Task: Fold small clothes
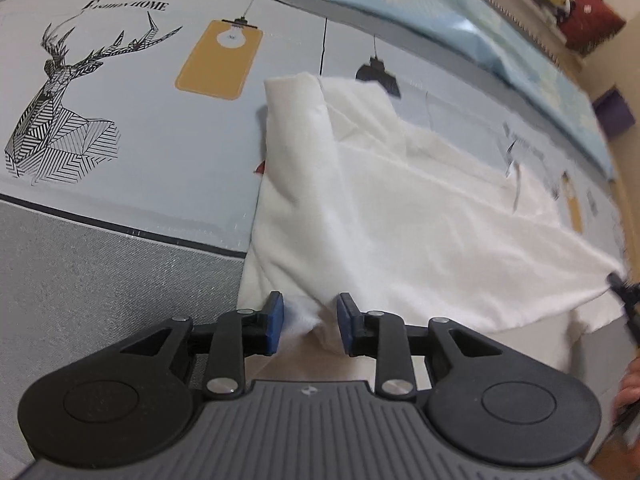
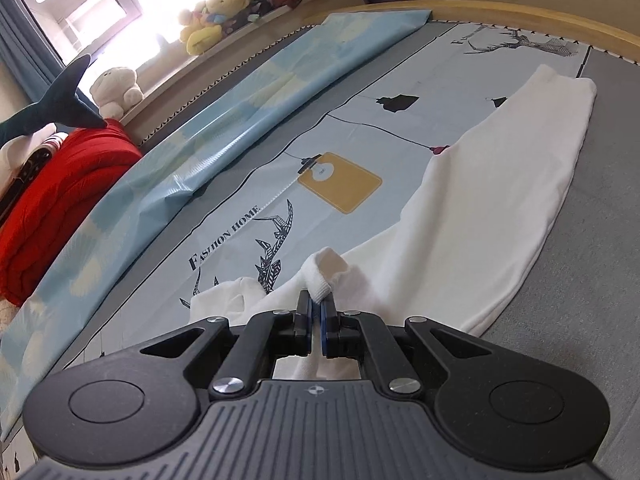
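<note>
A white garment (image 1: 400, 200) lies spread on the printed bed sheet (image 1: 140, 120), one sleeve folded over its body. My left gripper (image 1: 310, 320) points down at the garment's near edge. Its blue pads stand apart with a raised fold of white cloth between them, and the pads do not press on it. My right gripper (image 2: 316, 312) is shut on a ribbed edge of the same white garment (image 2: 480, 208) and holds it lifted slightly off the sheet. In the left wrist view, the right gripper (image 1: 616, 282) shows as a black tip at the cloth's far right corner.
The sheet (image 2: 280, 168) carries deer and lamp prints, with a grey strip (image 2: 580, 280) beside it. A light blue cover (image 2: 180, 152) runs along the far side. A red blanket (image 2: 60, 192) and plush toys (image 2: 216, 16) sit by the window. A wooden bed edge (image 2: 520, 14) curves behind.
</note>
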Motion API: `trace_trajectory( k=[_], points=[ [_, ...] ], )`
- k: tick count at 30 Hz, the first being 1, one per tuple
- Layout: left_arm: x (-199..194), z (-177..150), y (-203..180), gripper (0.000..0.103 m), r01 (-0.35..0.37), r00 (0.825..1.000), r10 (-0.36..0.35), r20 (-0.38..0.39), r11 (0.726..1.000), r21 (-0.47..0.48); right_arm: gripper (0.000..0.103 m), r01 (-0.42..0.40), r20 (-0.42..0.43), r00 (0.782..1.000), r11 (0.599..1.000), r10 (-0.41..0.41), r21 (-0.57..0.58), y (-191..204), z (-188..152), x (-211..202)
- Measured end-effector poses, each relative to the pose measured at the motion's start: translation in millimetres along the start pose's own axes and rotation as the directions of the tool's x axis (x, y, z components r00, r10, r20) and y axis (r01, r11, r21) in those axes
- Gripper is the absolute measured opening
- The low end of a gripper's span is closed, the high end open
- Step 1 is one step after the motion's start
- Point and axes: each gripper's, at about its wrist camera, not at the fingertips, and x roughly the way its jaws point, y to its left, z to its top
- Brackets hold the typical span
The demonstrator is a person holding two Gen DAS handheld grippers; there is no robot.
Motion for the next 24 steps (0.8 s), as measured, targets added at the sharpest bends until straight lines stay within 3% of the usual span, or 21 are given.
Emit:
trace_trajectory(
  k=[1,2,3,6,9,13,16,19,22,24],
  points=[
    [2.1,-1.3,-1.6,0.032,-0.019,1.000,0.019,0.001,1.000,0.019,0.003,0.000,0.001,1.000,1.000,0.000,0.000,0.4,0.1,-0.1],
    [3.9,-1.5,-2.9,0.019,-0.037,0.999,0.037,0.004,0.999,0.037,0.003,0.001,0.002,1.000,1.000,-0.001,0.001,0.6,0.0,-0.4],
    [4.1,-1.6,-2.8,0.015,-0.053,0.999,0.053,0.009,0.997,0.050,0.003,0.001,0.003,1.000,1.000,-0.001,0.000,1.1,-0.1,-0.7],
    [-10.4,-1.9,5.1,0.013,-0.093,0.994,0.090,0.057,0.995,0.043,0.003,-0.002,0.002,1.000,1.000,0.002,-0.001,1.1,-0.7,-0.8],
    [-29.4,-0.9,32.6,0.013,-0.136,0.984,0.146,0.100,0.986,-0.099,0.003,-0.039,0.003,0.999,0.999,0.039,0.008,1.4,0.0,-2.9],
    [-21.4,1.0,62.8,0.018,-0.099,0.994,0.108,0.026,0.965,-0.243,0.003,-0.119,-0.056,0.991,0.992,0.121,0.031,6.8,-2.8,-1.4],
    [-24.2,5.9,63.7,0.018,-0.119,0.990,0.132,0.039,0.963,-0.244,0.003,0.015,-0.160,0.987,0.999,-0.023,-0.047,10.8,-14.4,12.9],
    [-34.3,15.1,65.3,0.024,-0.059,0.987,0.097,0.131,0.962,-0.266,0.004,0.137,-0.262,0.954,0.989,-0.148,-0.059,-0.2,-26.1,29.2],
    [-32.0,19.4,63.1,0.032,0.049,0.980,0.003,0.199,0.965,-0.257,0.005,0.132,-0.264,0.955,0.991,-0.136,-0.033,-6.5,-26.7,29.1],
    [-25.5,19.2,59.4,0.034,0.079,0.979,-0.025,0.205,0.962,-0.261,0.008,0.130,-0.244,0.960,0.990,-0.139,-0.052,-3.7,-26.0,25.9]
  ],
)
